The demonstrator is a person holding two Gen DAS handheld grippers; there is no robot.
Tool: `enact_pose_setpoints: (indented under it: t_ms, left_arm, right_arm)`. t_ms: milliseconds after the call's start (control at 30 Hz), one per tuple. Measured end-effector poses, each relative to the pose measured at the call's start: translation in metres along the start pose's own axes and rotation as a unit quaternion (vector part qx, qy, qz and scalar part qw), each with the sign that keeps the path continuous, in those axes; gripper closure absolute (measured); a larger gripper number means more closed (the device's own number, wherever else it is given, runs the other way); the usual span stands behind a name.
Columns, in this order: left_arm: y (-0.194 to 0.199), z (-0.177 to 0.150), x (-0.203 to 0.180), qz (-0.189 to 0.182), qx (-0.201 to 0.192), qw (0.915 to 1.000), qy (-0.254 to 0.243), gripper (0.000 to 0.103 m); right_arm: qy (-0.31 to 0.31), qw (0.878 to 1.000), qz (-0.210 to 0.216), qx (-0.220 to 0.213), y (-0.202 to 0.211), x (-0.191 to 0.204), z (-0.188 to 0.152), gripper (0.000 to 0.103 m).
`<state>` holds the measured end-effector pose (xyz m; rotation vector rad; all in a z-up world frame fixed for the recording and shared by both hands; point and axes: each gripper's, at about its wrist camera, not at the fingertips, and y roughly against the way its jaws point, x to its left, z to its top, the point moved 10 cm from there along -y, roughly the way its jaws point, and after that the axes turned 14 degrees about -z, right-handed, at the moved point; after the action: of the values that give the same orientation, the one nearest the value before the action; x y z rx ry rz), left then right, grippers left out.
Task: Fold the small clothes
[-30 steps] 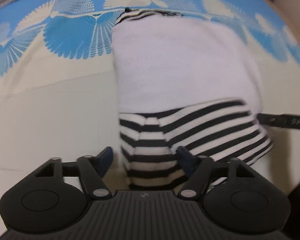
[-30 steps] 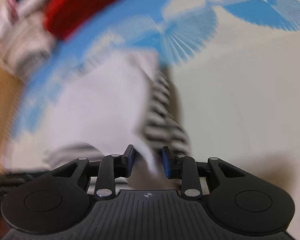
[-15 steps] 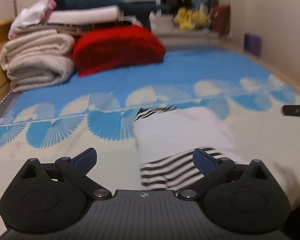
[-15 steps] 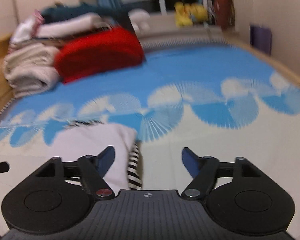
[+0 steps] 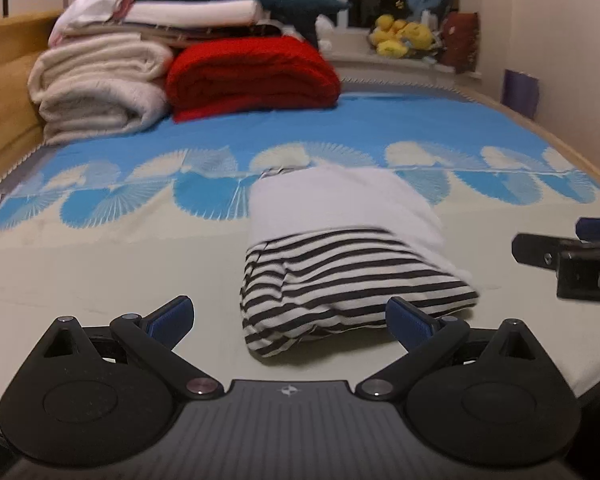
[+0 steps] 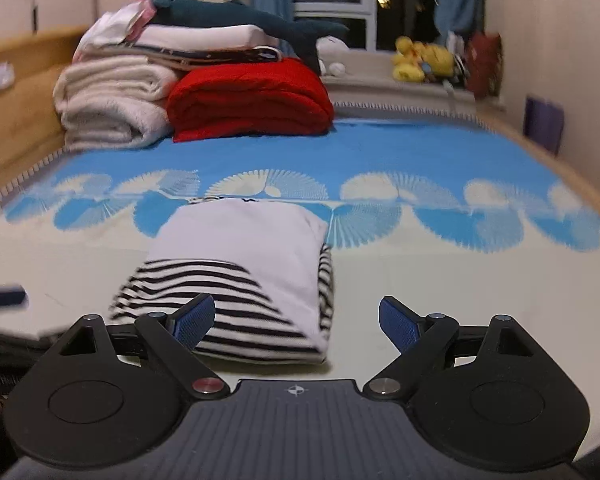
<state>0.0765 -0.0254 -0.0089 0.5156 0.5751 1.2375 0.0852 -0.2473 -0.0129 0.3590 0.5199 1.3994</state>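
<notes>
A small folded garment [image 5: 340, 240], white with black-and-white striped parts, lies on the bed sheet [image 5: 100, 264]. It also shows in the right wrist view [image 6: 244, 272]. My left gripper [image 5: 290, 320] is open and empty, held back from the garment's near striped end. My right gripper [image 6: 296, 318] is open and empty, just in front of the garment's near right corner. The right gripper's tip shows at the right edge of the left wrist view [image 5: 572, 248]. The left gripper's tip shows at the left edge of the right wrist view [image 6: 2, 296].
Folded cream blankets [image 5: 100, 88] and a red blanket [image 5: 252, 76] are stacked at the head of the bed, with more folded laundry on top. A wooden bed frame [image 5: 4, 92] runs along the left. Yellow plush toys [image 5: 400, 38] sit on the windowsill.
Both grippers let go of the garment, opened wide and pulled back and tilted up. The garment now lies folded on the bed.
</notes>
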Motion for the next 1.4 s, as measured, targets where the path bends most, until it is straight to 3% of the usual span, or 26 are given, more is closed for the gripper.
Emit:
enact_pose_setpoints:
  t_ms: [200,767,1400]
  left_arm:
    - [-0.015,-0.010,0.013,-0.011,0.034,0.9976,0.060,0.001]
    - [-0.019,-0.012,0.013,-0.004,0.034,0.9974,0.064,0.001]
    - [-0.020,-0.012,0.013,-0.004,0.035,0.9971,0.067,0.001]
  right_arm:
    - [-0.012,0.999,0.009,0.036,-0.012,0.009,-0.010,0.013]
    - [0.012,0.999,0.027,0.046,-0.015,0.035,-0.017,0.013]
    - [0.014,0.998,0.029,0.049,-0.016,0.035,-0.017,0.013]
